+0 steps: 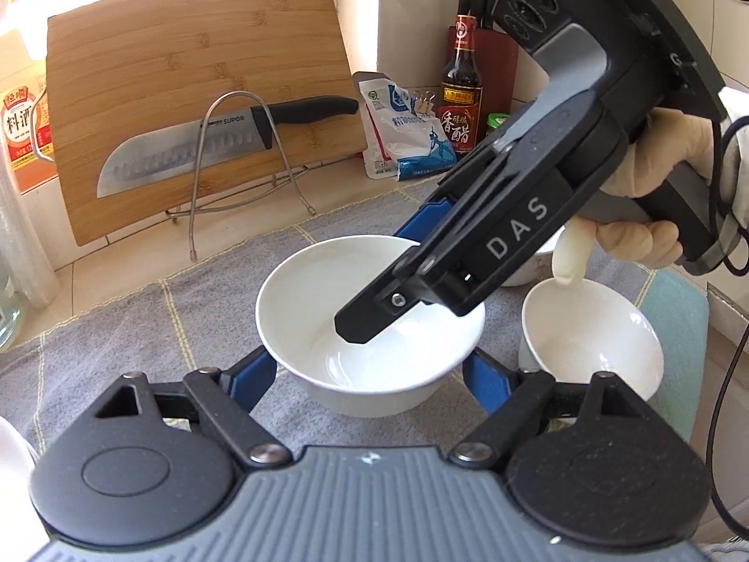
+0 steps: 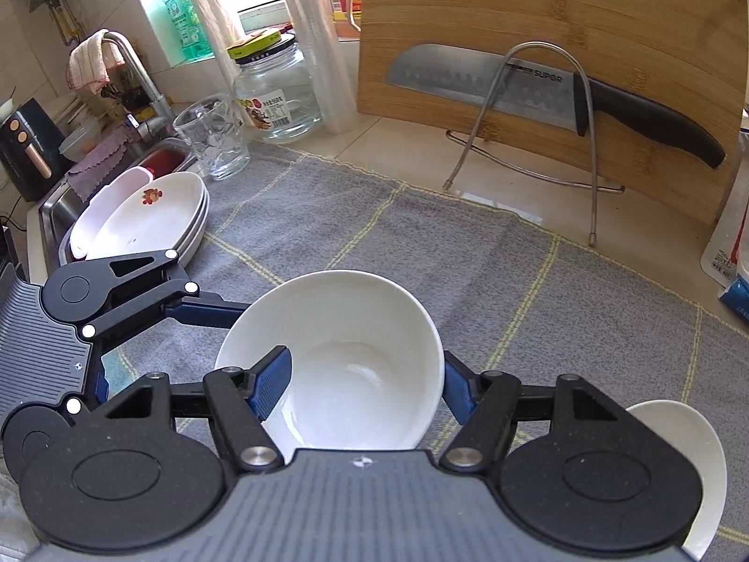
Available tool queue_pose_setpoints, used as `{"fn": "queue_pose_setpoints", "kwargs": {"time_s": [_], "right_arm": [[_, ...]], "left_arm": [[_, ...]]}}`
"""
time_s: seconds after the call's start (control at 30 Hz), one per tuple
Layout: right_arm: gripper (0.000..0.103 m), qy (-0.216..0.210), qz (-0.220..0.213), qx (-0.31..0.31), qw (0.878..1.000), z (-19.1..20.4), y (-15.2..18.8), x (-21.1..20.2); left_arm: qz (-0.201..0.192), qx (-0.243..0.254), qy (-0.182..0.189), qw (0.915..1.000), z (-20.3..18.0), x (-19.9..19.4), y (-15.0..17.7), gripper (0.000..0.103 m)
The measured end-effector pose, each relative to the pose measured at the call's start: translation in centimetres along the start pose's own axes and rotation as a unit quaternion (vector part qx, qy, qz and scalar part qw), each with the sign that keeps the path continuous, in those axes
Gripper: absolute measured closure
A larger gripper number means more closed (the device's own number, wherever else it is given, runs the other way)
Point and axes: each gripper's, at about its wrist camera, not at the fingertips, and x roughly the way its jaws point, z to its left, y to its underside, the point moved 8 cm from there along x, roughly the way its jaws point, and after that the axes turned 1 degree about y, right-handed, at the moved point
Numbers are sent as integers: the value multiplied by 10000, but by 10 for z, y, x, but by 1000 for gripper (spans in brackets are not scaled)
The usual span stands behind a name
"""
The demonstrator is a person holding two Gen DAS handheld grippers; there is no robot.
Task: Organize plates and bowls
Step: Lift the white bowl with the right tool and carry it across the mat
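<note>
**Two tongs on one white bowl above the grey mat**

The white bowl (image 1: 370,323) sits between both tools over the grey checked mat (image 2: 374,229), which serves as the landmark here. The left tongs (image 1: 370,370) clasp the bowl from outside, a blue pad on each side of its wall. The right tongs (image 2: 365,384) grip the bowl's rim, one blue finger (image 2: 271,381) inside the bowl and the other against the outer wall; in the left wrist view that tool reaches down into the bowl from the upper right, held by a gloved hand (image 1: 655,173).

A second white bowl (image 1: 592,328) stands on the mat's right part, just beside the held bowl, its rim close to the left tongs' right pad. A stack of white plates (image 2: 150,215) lies at the mat's left edge, beside the sink (image 2: 51,206).

Beyond the mat's far edge a bamboo cutting board (image 2: 538,14) leans in a wire rack (image 2: 529,107) with a knife (image 2: 515,89). A glass (image 2: 213,138) and a jar (image 2: 276,89) stand at the mat's far left corner. The mat's middle, between the bowl and the rack, is open.
</note>
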Motion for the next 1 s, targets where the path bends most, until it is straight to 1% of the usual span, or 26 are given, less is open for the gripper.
{"fn": "queue_pose_setpoints", "kwargs": {"time_s": [0.23, 0.5, 0.7, 1.0], "right_arm": [[30, -116, -10, -6, 9999, 37, 8, 2], [30, -192, 63, 63, 9998, 73, 22, 7], [30, -229, 121, 216, 9994, 88, 33, 10], [30, -167, 183, 402, 9989, 102, 47, 12]], "left_arm": [[121, 1, -12, 9999, 2, -29, 20, 17], [311, 51, 120, 9994, 4, -53, 44, 17], [425, 128, 256, 9987, 3, -67, 61, 17], [544, 214, 451, 9973, -2, -76, 74, 17]]}}
